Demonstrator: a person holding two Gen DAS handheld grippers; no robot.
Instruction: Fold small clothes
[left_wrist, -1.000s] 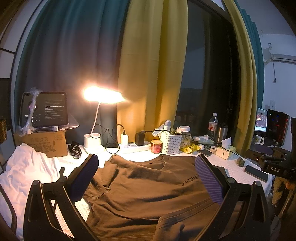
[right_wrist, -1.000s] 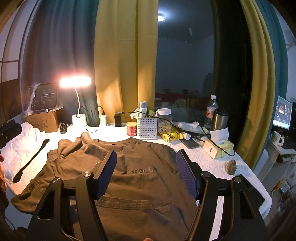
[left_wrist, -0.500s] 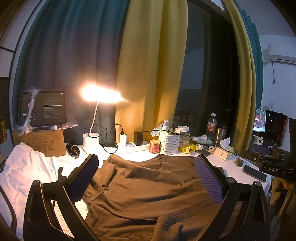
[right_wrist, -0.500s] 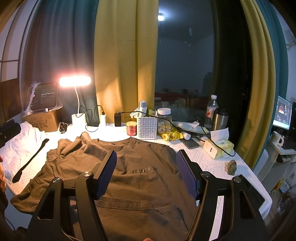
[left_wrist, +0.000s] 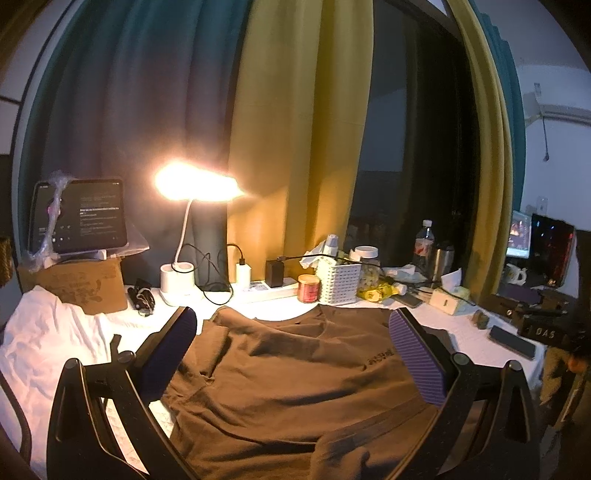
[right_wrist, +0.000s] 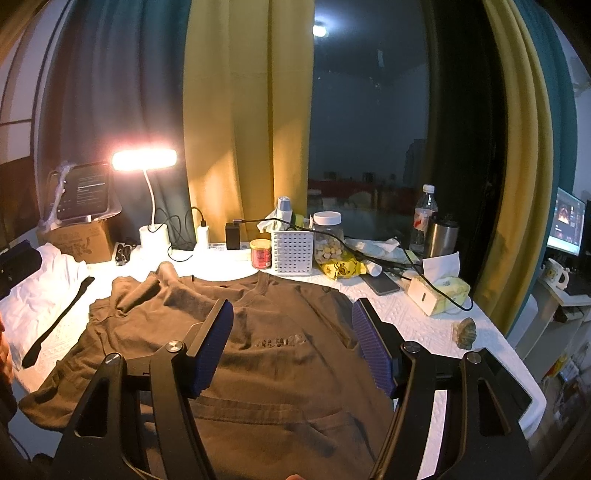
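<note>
Brown T-shirt (right_wrist: 280, 354) spread face-up on the white-covered table (right_wrist: 424, 332), collar toward the desk lamp (right_wrist: 146, 162). Left gripper (left_wrist: 291, 325) and right gripper (right_wrist: 291, 314) both wide apart above the shirt, apparently not touching the cloth.

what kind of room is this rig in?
Likely a bedroom or home desk corner at night: lit desk lamp, brown T-shirt spread on a cluttered table, computer monitor off to the side.

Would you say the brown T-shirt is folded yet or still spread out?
Mostly spread: the brown T-shirt lies front-up with collar and chest print showing, one sleeve bunched, hem slightly turned up.
</note>
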